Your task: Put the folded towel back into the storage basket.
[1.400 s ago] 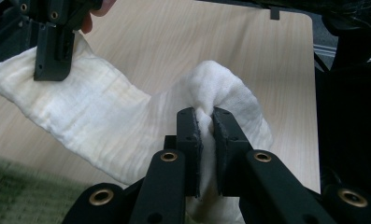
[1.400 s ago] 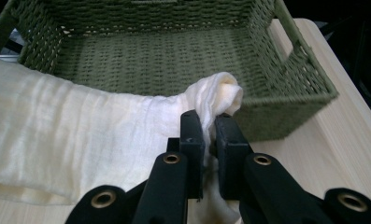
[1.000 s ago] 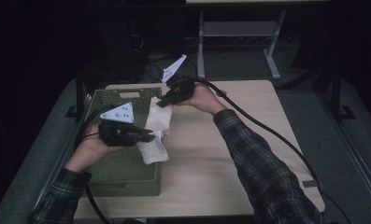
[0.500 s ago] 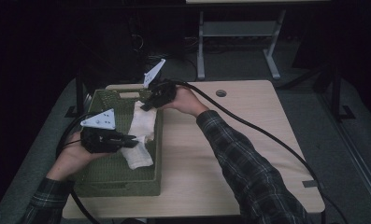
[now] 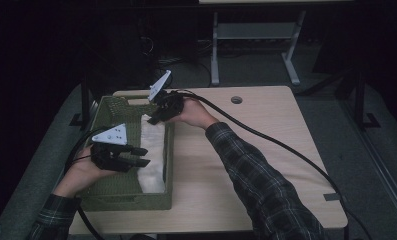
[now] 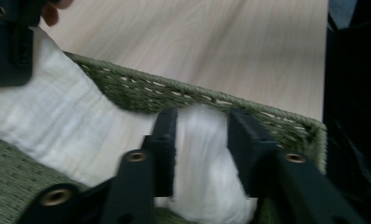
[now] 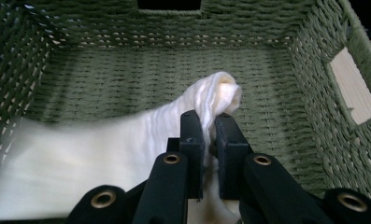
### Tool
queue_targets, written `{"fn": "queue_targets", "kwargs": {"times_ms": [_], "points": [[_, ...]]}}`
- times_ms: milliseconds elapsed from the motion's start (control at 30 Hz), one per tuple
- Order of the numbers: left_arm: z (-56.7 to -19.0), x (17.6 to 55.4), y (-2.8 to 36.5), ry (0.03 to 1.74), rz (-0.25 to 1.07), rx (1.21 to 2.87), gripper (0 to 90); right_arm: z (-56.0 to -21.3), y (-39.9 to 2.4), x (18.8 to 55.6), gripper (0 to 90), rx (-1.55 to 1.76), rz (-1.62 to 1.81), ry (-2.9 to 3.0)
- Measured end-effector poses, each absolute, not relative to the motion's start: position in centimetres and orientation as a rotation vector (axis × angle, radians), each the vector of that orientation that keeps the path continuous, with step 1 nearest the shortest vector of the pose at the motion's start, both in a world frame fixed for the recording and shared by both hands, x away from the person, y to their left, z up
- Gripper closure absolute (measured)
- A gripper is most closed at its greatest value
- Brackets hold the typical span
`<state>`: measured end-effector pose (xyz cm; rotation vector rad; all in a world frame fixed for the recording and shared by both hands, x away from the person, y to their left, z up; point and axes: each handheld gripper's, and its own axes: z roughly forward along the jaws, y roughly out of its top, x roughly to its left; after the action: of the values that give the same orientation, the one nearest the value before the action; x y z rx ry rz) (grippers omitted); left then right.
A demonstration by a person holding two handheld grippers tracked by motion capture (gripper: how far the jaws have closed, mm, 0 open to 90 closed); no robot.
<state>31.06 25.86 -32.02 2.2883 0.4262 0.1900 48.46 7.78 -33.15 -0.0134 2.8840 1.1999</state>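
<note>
Nearest me, the left hand-held gripper (image 5: 136, 156) hangs low inside the green woven basket (image 5: 128, 199) at the counter's (image 5: 266, 165) left end. Its jaws have just been opening and now stand apart around the near end of the white cloth (image 5: 152, 155); in the left gripper view the fabric (image 6: 127, 140) sits between them without being pinched, so I judge it let go. The cloth lies lengthwise along the basket's right wall, partly down on the woven floor. Farther off, the right hand-held gripper (image 5: 155, 118) is clenched on the cloth's far end, a bunched fold (image 7: 216, 100) poking up past its tips. To finish laying the cloth well, the left one should draw straight back without snagging the fabric, while the right lowers its end to the basket floor before releasing, keeping it clear of the rim so nothing drapes over. Compared with a second ago, both hands sit lower and more to the left, the cloth has gone from hanging over the basket's edge to lying inside it, and the left jaws no longer nip it.
</note>
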Motion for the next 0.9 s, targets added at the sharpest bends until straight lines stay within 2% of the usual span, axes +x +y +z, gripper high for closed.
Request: {"fn": "queue_targets", "kwargs": {"times_ms": [200,567,600,667,900], "points": [[-32.1,31.4,25.5,0.424,0.194,2.267,48.9,-33.5,7.9,48.9,83.4,0.002,1.171,2.890],[-31.8,31.7,25.2,0.422,0.197,2.237,48.0,-33.9,8.1,50.3,82.1,0.019,1.172,2.871],[-31.8,31.7,25.1,0.421,0.195,2.237,47.9,-33.9,8.1,50.5,81.0,0.024,1.173,2.866],[-31.7,31.8,25.0,0.420,0.199,2.235,47.3,-33.8,8.2,51.1,71.5,0.041,1.165,2.841],[-31.7,32.4,24.6,0.435,0.202,2.222,45.1,-32.2,6.3,52.4,58.6,0.151,1.211,2.774]]}}
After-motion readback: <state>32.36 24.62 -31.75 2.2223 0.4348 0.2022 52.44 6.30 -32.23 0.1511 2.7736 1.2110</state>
